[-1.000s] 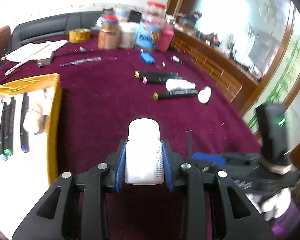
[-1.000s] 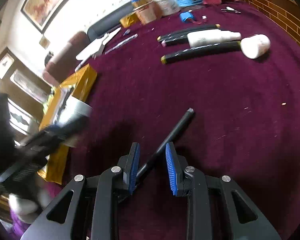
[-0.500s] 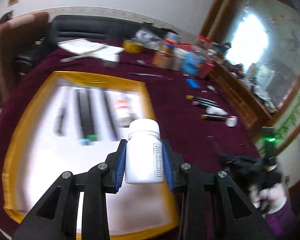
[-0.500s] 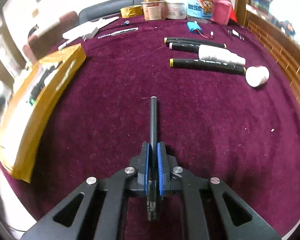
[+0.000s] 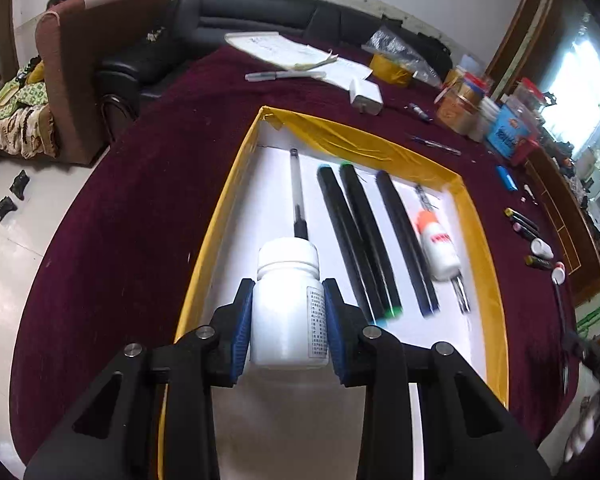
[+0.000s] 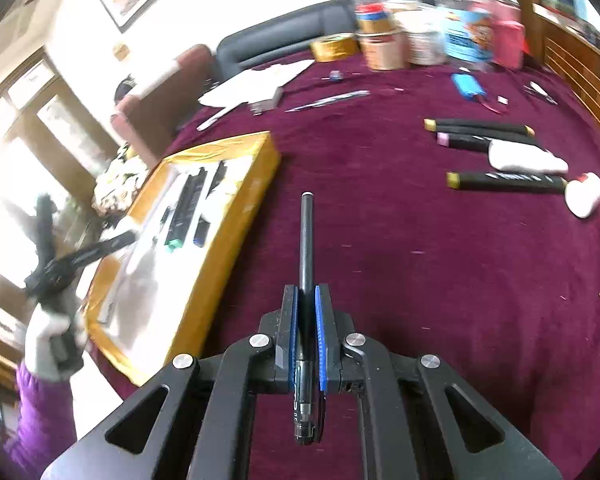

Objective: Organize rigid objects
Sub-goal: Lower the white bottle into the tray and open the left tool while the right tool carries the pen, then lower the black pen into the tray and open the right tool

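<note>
Left tool (image 5: 288, 320): you grip a white pill bottle (image 5: 288, 308) over the yellow-rimmed tray (image 5: 480, 240). Right tool (image 6: 306, 320): clamped on a black pen (image 6: 306, 248). Tray holds several markers; three markers (image 6: 504, 182) remain on the tabletop (image 6: 420, 260).

Both grippers are black plastic with blue ribbed pads (image 5: 242, 322) on the inside of the fingers. Round silver screws (image 6: 259, 340) sit on the black arms. The person wears a white glove (image 6: 46, 336) and a purple sleeve (image 6: 40, 420).

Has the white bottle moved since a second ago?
Yes. The white bottle was above the maroon tablecloth beside the yellow tray; now it hangs over the tray.
</note>
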